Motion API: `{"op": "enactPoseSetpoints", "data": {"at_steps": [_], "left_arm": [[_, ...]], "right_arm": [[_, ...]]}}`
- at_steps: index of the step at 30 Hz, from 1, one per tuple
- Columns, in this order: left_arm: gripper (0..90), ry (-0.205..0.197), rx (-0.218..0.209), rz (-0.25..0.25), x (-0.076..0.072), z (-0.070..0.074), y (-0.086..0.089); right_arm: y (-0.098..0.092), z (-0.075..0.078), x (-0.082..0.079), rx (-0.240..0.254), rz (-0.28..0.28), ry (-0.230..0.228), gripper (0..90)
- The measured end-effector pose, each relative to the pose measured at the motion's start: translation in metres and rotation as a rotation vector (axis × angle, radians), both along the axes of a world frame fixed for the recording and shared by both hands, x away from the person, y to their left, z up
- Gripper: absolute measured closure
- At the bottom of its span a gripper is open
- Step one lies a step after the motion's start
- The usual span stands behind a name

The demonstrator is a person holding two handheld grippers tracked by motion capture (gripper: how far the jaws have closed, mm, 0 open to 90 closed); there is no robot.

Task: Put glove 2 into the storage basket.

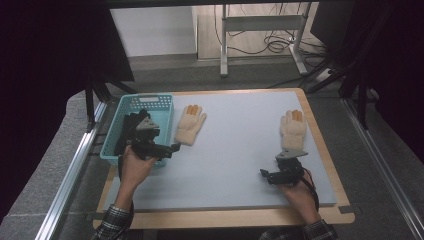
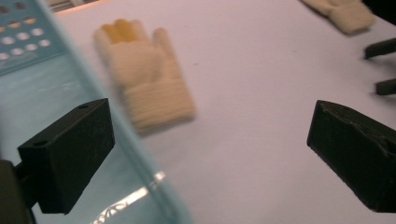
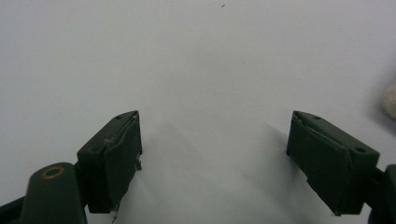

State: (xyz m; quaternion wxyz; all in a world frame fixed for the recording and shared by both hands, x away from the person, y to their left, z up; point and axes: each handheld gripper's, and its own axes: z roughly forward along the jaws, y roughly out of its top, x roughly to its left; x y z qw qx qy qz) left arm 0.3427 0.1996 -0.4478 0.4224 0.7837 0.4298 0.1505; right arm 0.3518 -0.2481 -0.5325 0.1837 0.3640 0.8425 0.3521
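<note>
Jaws stand wide and empty on both grippers, each near a cream glove.

Left gripper hovers at the near right corner of the blue basket, which has something dark inside; the left glove lies flat on the table just beside the basket, a little ahead of the jaws. Right gripper sits low over bare table, with the right glove just beyond it. Judging by this, the reach for a glove is in hand; next, the left gripper should drop onto the cuff and close.
</note>
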Motion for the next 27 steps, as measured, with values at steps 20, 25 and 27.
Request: {"op": "enactPoseSetpoints", "data": {"at_steps": [20, 25, 27], "left_arm": [[0.0, -0.012, 0.097, -0.166, -0.043, -0.065, -0.072], [0.0, 0.007, 0.158, -0.135, -0.046, -0.080, -0.072], [0.0, 0.011, 0.171, -0.127, -0.047, -0.084, -0.072]], "right_arm": [[0.000, 0.000, 0.000, 0.001, -0.001, 0.000, 17.6], [0.000, 0.000, 0.000, 0.001, -0.001, 0.000, 17.6], [0.000, 0.000, 0.000, 0.001, -0.001, 0.000, 17.6]]}}
